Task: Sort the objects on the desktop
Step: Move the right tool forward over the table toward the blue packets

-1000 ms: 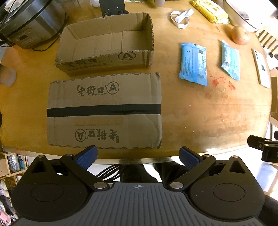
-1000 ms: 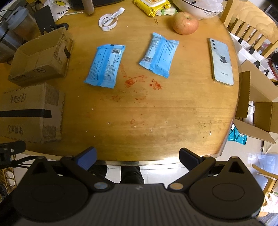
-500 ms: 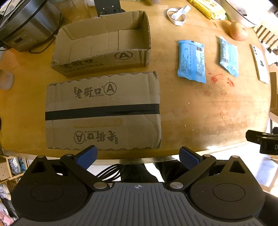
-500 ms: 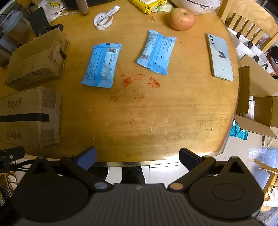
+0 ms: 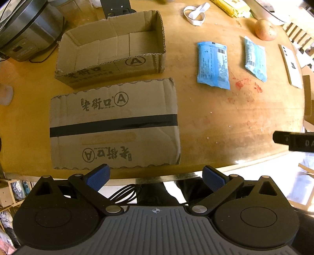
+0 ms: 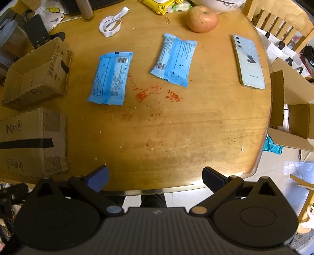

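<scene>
Two blue packets lie flat on the wooden desk (image 6: 196,127), well apart from each other: the left blue packet (image 6: 110,78) and the right blue packet (image 6: 175,59), with red smears on the wood just near of them. Left of them sits an open cardboard box (image 5: 109,64), empty inside, and nearer, a closed taped box (image 5: 113,123). Farther off are an apple (image 6: 202,18), a white strap loop (image 6: 111,24) and a phone (image 6: 248,61) lying face down at the right edge. The left hand-held gripper (image 5: 156,176) and the right hand-held gripper (image 6: 155,175) both hover at the near desk edge, jaws wide apart and holding nothing.
</scene>
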The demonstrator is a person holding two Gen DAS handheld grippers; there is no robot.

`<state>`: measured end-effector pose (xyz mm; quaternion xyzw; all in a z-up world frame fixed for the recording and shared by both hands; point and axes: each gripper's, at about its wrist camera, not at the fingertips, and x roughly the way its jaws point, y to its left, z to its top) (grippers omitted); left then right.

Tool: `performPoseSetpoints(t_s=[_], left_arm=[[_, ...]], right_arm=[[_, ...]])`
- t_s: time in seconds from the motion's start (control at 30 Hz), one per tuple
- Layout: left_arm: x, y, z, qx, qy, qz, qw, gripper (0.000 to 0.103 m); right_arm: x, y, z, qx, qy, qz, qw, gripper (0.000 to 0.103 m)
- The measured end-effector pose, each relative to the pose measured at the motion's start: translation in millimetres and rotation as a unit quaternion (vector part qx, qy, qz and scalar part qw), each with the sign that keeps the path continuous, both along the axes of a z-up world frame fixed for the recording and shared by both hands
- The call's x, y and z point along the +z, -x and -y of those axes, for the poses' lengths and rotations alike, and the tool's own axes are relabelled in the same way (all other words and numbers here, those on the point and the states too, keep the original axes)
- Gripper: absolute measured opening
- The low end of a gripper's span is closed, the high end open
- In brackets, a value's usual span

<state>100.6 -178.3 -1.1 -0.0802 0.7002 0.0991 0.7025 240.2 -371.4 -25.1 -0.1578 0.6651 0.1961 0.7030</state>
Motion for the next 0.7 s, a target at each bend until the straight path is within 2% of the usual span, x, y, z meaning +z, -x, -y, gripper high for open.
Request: performPoseSetpoints(t_s=[0.7], left_arm=[[1.5, 4.6, -4.2, 0.011, 0.000, -0.005, 0.9999, 0.103]], right_arm=[[-11.6, -35.9, -18.6, 0.001, -0.001, 0.009, 1.000, 0.103]])
